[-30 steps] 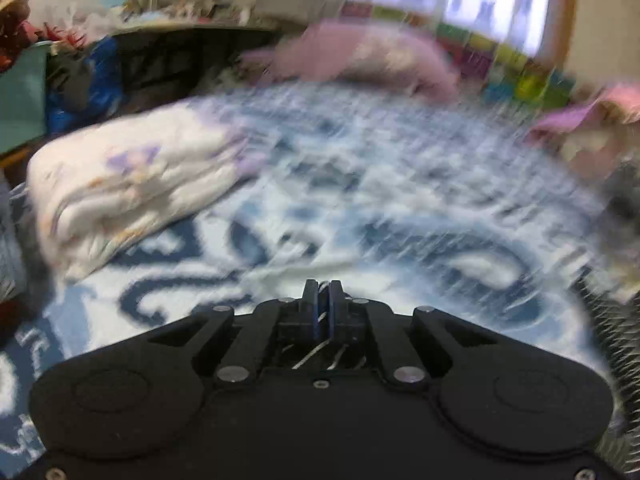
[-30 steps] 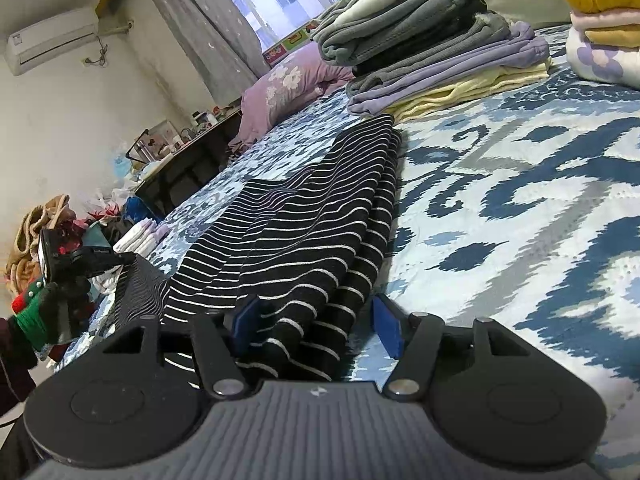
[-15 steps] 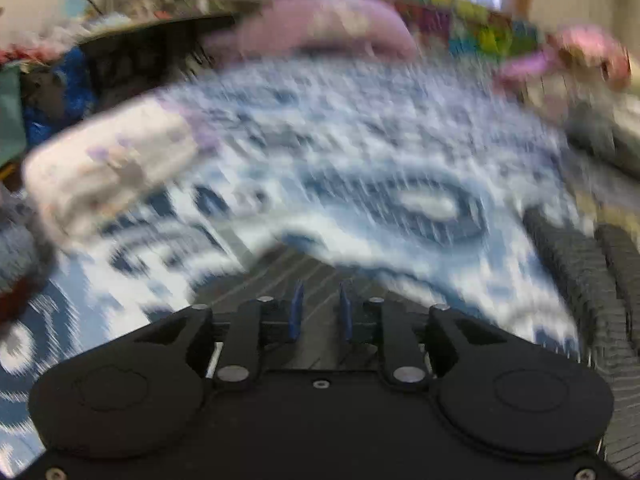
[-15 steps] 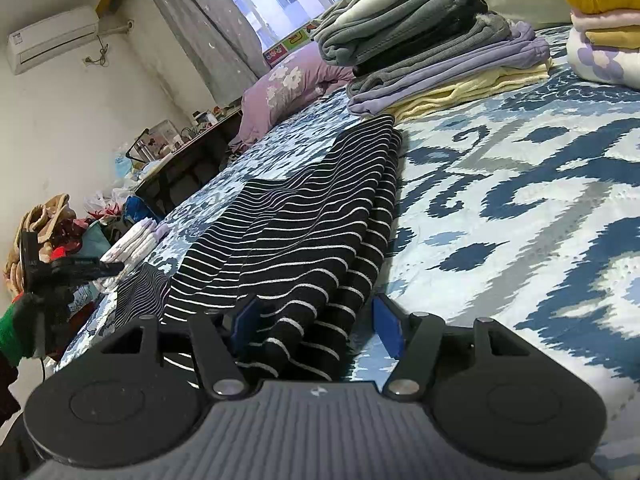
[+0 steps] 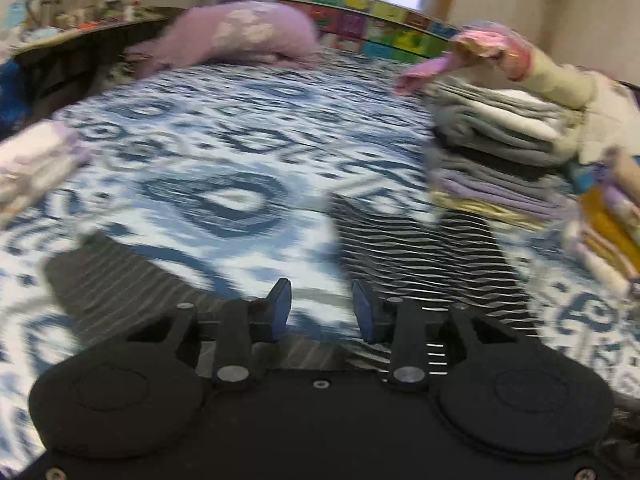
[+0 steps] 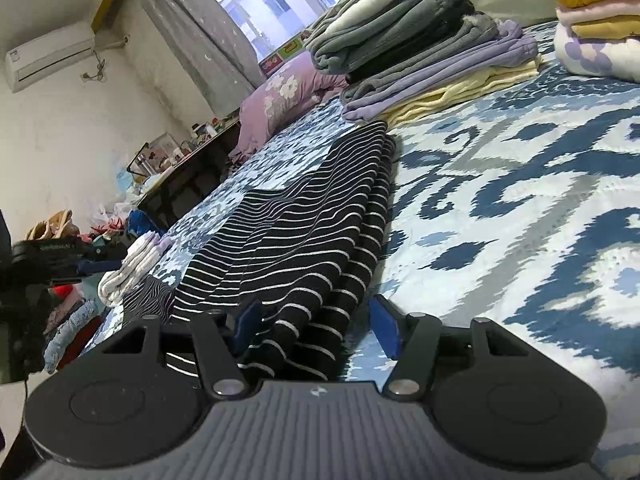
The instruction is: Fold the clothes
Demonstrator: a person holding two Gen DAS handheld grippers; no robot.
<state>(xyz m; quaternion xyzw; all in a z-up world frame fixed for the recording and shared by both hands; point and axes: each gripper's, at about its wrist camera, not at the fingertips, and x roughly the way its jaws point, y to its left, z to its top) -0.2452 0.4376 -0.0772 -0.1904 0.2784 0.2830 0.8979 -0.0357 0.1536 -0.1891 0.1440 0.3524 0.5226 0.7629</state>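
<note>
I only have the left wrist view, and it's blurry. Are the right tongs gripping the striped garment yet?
Observer: No. The right tongs are open, with one jaw on each side of a bunched edge of the striped garment.
Operator: Where does the garment run from there?
Observer: Away along the bed. Its far end lies by the yellow bottom layer of the folded stack.
Operator: Do my left tongs show in that view?
Observer: Yes. The left tongs are at the picture's left edge, next to a small white folded pile.
</note>
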